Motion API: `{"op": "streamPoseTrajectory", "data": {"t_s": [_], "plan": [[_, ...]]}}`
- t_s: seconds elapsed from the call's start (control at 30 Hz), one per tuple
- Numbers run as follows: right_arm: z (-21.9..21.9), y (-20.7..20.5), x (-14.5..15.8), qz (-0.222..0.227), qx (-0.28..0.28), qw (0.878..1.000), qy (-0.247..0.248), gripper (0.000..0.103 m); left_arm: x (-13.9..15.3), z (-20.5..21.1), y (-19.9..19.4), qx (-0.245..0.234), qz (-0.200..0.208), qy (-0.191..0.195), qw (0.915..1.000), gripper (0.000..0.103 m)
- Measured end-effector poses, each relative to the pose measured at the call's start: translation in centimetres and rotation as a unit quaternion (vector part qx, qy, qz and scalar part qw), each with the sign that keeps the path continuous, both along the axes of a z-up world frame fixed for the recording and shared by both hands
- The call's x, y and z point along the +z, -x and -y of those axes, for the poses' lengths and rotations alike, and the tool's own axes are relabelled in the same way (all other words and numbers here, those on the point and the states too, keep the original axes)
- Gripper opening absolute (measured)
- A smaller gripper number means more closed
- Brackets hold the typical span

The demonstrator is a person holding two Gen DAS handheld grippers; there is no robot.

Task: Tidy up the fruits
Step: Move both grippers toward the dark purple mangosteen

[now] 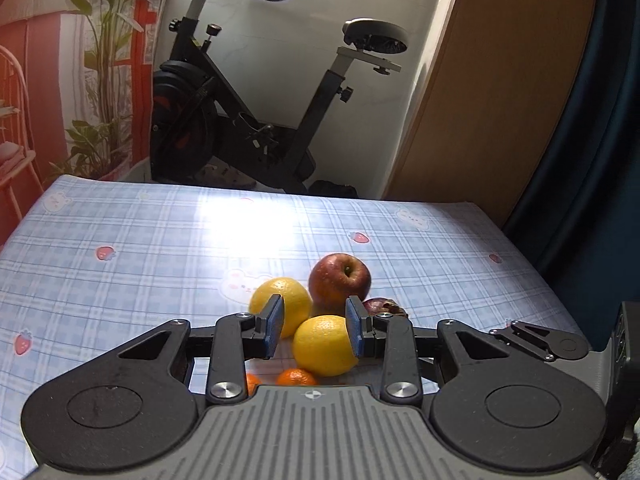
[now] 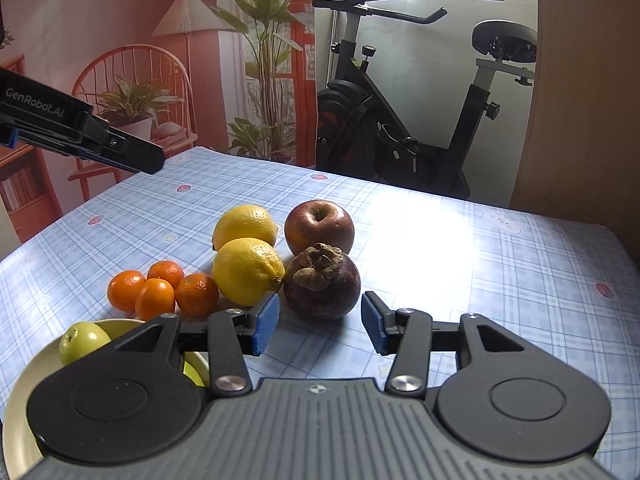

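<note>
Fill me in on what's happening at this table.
A person is sorting fruit with a hand-held gripper in each hand. Neither holds anything. The right hand-held gripper stands open just short of the mangosteen; the left hand-held gripper hangs above the nearer lemon. Four mandarins and an apple wait on the table; a green fruit sits in the yellow bowl.
</note>
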State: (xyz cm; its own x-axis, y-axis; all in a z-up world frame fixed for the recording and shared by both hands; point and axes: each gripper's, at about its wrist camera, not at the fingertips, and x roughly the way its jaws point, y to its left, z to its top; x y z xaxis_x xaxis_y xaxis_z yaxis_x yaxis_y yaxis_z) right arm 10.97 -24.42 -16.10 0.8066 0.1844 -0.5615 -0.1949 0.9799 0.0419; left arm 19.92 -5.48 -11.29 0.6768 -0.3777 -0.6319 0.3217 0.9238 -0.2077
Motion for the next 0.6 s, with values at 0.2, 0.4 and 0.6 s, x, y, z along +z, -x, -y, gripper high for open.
{"op": "streamPoseTrajectory", "data": {"t_s": [0.2, 0.4, 0.6], "plan": [[0.6, -1.2, -1.7, -0.010, 0.013, 1.000, -0.011, 0.059, -2.3, 3.8, -2.8, -0.049, -0.030, 0.013, 0.9983, 0.037], [1.2, -2.2, -2.8, -0.009, 0.021, 0.999, -0.031, 0.059, -4.1, 6.2, -3.4, -0.092, -0.021, -0.020, 0.9953, 0.037], [1.5, -3.1, -3.8, -0.014, 0.015, 0.999, -0.041, 0.059, -4.9, 6.5, -4.9, -0.092, -0.035, -0.013, 0.9950, 0.052]]}}
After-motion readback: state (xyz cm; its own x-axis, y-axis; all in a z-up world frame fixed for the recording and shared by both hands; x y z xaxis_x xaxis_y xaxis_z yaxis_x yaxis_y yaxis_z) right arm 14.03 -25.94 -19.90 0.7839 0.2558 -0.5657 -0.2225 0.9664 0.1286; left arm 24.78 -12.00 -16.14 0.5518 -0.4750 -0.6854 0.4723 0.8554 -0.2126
